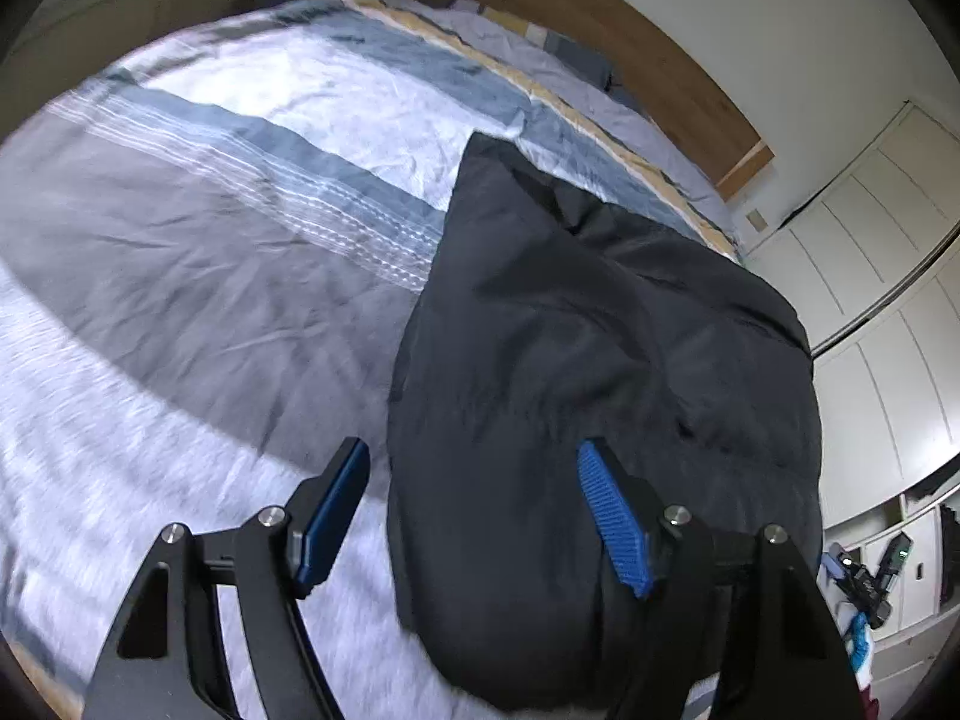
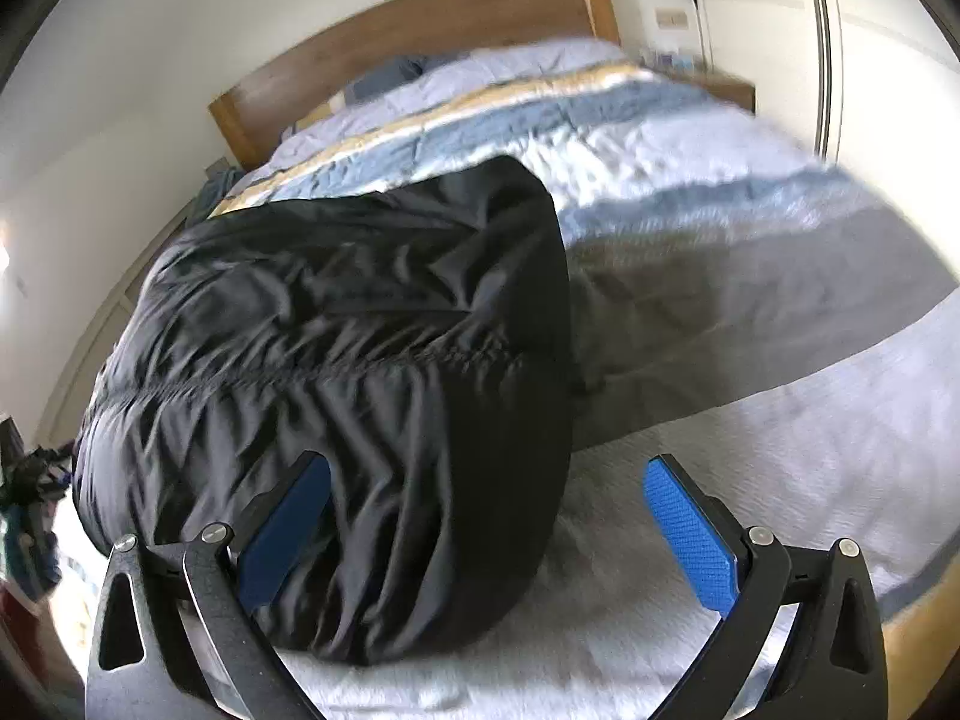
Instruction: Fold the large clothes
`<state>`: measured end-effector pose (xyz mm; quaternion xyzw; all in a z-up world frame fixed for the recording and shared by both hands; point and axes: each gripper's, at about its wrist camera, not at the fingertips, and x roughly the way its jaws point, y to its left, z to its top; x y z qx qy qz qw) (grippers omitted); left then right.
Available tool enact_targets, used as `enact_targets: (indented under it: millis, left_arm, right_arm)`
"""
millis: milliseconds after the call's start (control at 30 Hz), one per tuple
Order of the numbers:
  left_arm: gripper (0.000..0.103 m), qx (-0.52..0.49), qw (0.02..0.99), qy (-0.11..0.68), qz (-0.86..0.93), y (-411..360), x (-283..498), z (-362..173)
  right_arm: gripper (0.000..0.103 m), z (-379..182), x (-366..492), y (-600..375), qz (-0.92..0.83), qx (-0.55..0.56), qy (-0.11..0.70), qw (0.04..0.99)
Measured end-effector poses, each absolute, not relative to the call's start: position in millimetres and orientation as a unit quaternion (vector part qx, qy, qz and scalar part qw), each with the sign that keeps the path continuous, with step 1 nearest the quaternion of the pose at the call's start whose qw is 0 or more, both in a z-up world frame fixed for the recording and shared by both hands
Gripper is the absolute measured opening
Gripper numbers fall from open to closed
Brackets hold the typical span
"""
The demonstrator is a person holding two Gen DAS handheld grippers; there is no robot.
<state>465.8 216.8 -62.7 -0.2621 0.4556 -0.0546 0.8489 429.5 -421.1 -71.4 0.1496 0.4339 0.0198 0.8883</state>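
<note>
We see the black jacket [image 1: 600, 360] lying folded into a thick bundle on the bed [image 1: 210, 240], near the foot end and toward one side, with striped bedding open all around its other side. It looks like a padded garment with a smooth, crinkled shell: we judge it light for its bulk, soft, springy and somewhat slippery, so a fold may puff back open unless pressed flat. The stitched seam across the bundle and its near rounded edge look like the firmest places to pinch, taking several layers at once. The left claw [image 1: 474, 510] stands open, gripping nothing, one pad over the jacket's near edge and the other over the sheet. The right claw [image 2: 486, 528] is likewise open and empty, straddling the jacket's near corner. Free bedding lies wide toward the headboard [image 2: 420, 30]; the bed's side edge and the wardrobe [image 1: 870, 300] close in on the jacket's far side.
</note>
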Motion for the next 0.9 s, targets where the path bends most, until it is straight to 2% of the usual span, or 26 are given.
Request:
enact_targets:
  millis: [33,67,133,267,467,700,900]
  left_arm:
    - [0.073,-0.26,0.846,0.462,-0.051,217.7,472.8,-68.9]
    - [0.081,-0.249,0.843,0.475,-0.05,216.4,482.6,-77.3]
    - [0.089,-0.235,0.838,0.489,-0.054,213.8,494.2,-90.2]
    - [0.102,-0.235,0.826,0.507,-0.072,211.8,509.6,-115.8]
    - [0.103,-0.251,0.802,0.529,-0.116,204.4,522.7,-147.4]
    - [0.103,-0.374,0.724,0.521,-0.254,187.8,530.4,-163.2]
    - [0.103,-0.404,0.707,0.517,-0.263,189.6,531.3,-173.7]
  right_arm:
    - [0.103,-77.8,437.5,-422.6,0.022,0.155,0.441,0.883]
    - [0.103,-84.8,444.5,-424.0,0.025,0.163,0.449,0.878]
    - [0.103,-105.2,460.5,-427.8,0.04,0.191,0.472,0.86]
    - [0.102,-141.8,484.3,-434.7,0.084,0.253,0.499,0.825]
    - [0.103,-178.2,501.2,-437.6,0.126,0.312,0.522,0.784]
    - [0.103,-190.3,525.2,-401.7,0.212,0.364,0.528,0.737]
    - [0.103,-199.7,522.4,-401.5,0.222,0.384,0.51,0.737]
